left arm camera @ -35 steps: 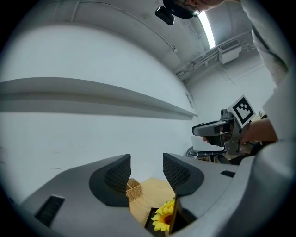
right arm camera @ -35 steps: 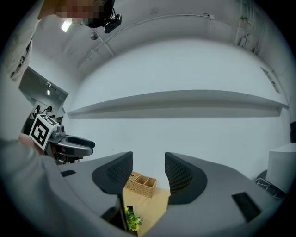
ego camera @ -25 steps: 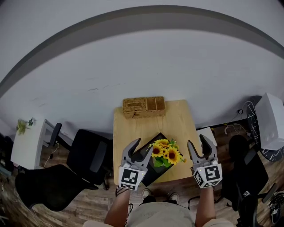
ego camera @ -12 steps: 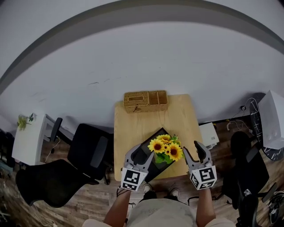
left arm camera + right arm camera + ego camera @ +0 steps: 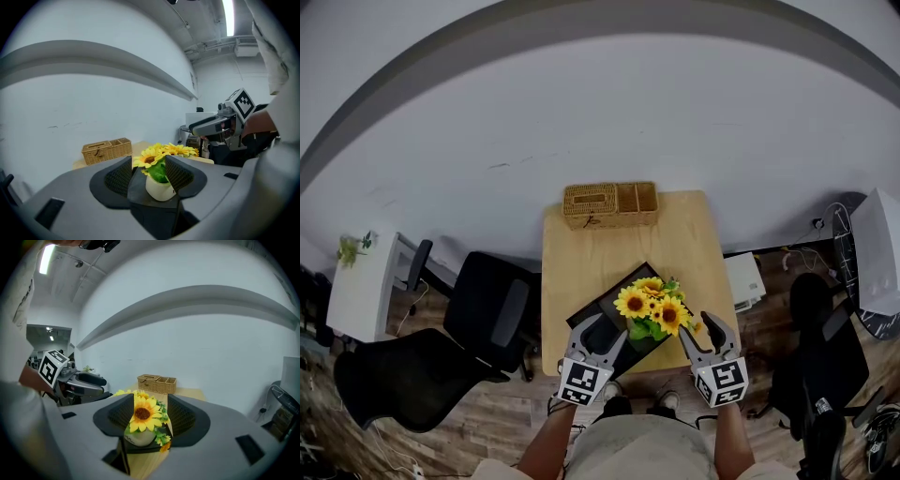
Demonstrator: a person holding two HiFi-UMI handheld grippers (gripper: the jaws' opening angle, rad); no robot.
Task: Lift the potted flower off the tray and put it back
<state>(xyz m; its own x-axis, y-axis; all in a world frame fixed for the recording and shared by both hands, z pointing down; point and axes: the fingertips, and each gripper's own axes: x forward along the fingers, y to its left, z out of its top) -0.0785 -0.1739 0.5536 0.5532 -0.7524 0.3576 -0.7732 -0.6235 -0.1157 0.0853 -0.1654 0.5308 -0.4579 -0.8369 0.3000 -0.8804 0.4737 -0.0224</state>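
Observation:
A white pot of yellow sunflowers stands on a black tray near the front of the wooden table. My left gripper hovers open over the tray's near left corner, and my right gripper is open just right of the flowers. Neither touches the pot. In the left gripper view the white pot shows beyond the open left gripper, apart from the jaws. The right gripper view has the sunflower ahead of the open right gripper.
A wicker basket with compartments stands at the table's far edge against the wall. Black office chairs are left of the table, and another chair with white equipment is to the right. The person's feet are at the table's near edge.
Both grippers have come down and now sit lower at the table's front edge, closer on either side of the potted flower. The pot has stayed on the tray.

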